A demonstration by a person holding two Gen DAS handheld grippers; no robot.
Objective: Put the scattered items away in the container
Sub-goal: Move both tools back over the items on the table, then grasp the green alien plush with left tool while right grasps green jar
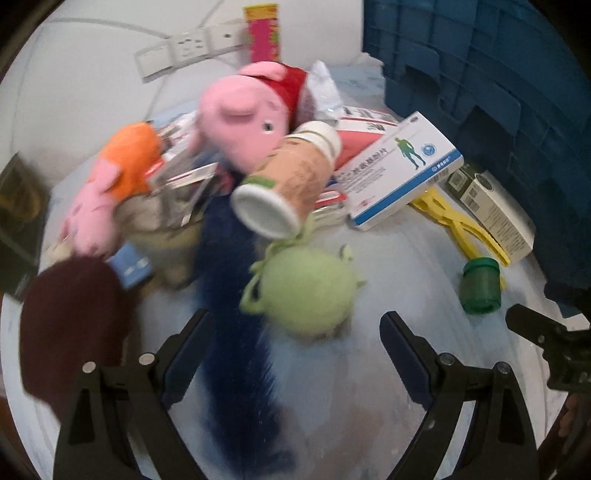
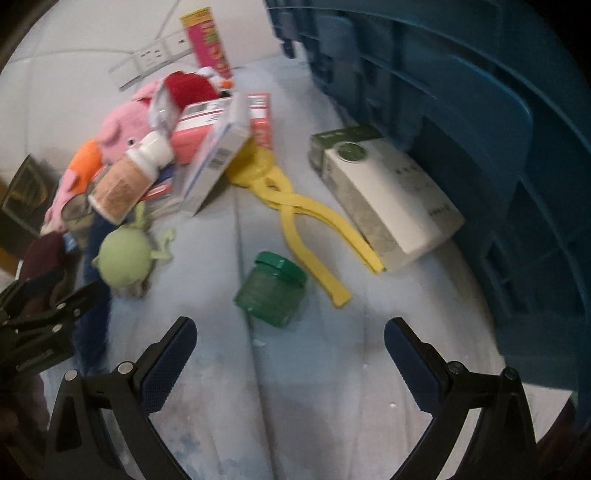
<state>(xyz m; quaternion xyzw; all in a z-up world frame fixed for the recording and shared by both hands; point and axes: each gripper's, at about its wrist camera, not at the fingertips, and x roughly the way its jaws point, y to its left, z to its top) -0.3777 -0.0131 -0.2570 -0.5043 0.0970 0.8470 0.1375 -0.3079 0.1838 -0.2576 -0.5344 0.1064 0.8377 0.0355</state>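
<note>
My left gripper (image 1: 293, 325) stands open just short of a pale green plush ball (image 1: 304, 293), with a dark blue furry strip (image 1: 236, 332) running between its fingers. Behind the ball lie a tan bottle with a white cap (image 1: 291, 181), a pink pig plush (image 1: 240, 118) and a white and blue medicine box (image 1: 402, 170). My right gripper (image 2: 290, 332) is open above the pale surface, a little short of a small green jar (image 2: 271, 290). Yellow plastic tongs (image 2: 299, 210) and a white and green box (image 2: 384, 199) lie beside the blue crate (image 2: 480, 129).
A maroon fuzzy item (image 1: 70, 328) lies at the left, by an orange and pink plush (image 1: 122, 173). A white power strip (image 1: 188, 48) and a pink and yellow carton (image 1: 262, 33) stand at the back. The crate's wall (image 1: 480, 74) closes off the right side.
</note>
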